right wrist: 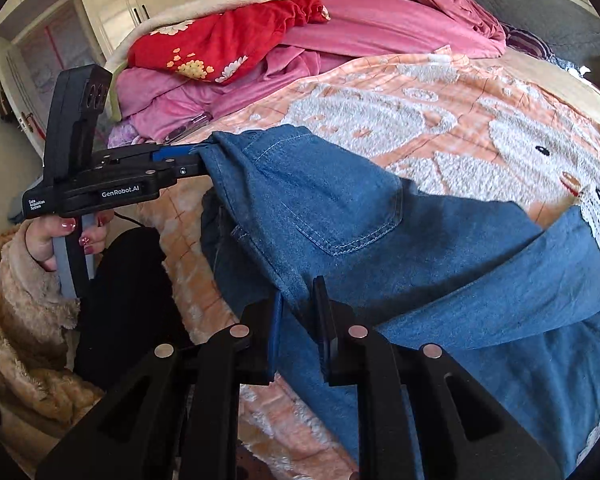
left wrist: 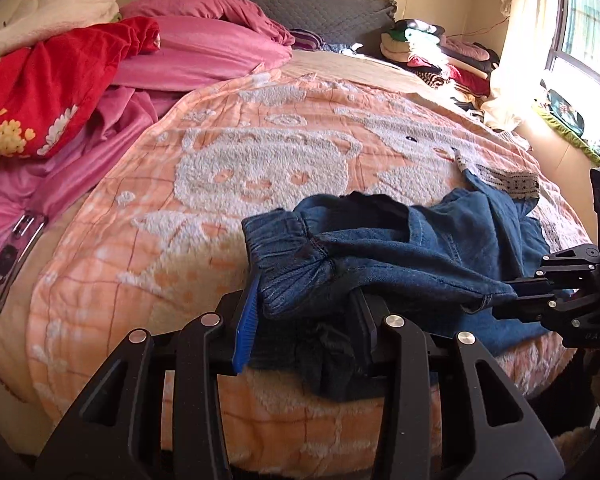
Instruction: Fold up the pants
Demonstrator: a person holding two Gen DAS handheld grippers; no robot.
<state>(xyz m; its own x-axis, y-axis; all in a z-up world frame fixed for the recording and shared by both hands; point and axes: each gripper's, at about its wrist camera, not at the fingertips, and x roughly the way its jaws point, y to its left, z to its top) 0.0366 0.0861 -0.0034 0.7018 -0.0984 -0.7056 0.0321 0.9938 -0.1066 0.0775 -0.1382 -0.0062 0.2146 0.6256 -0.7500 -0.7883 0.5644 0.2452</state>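
Both grippers clamped on the denim pants [right wrist: 340, 200] at the near edge of the bed.

Left gripper [left wrist: 304, 304]: jaws closed on a bunched fold of the elastic waistband, fabric filling the gap between the blue pad and the black pad. In the right wrist view this gripper sits at the left, gripping the upper corner of the waist, with a hand [right wrist: 56, 236] in a fleecy sleeve around its handle. Right gripper [right wrist: 300, 320]: jaws pressed together on a thin denim edge — the cloth passes between the two pads just below the back pocket. The pants hang between the two grips, the waist raised, and the legs trail to the right across the peach blanket [left wrist: 260, 120] with its white bear pattern. Pink bedding [left wrist: 204, 52] and a red floral blanket [left wrist: 40, 92] are piled well apart from the pants, at the far left — near the headboard.
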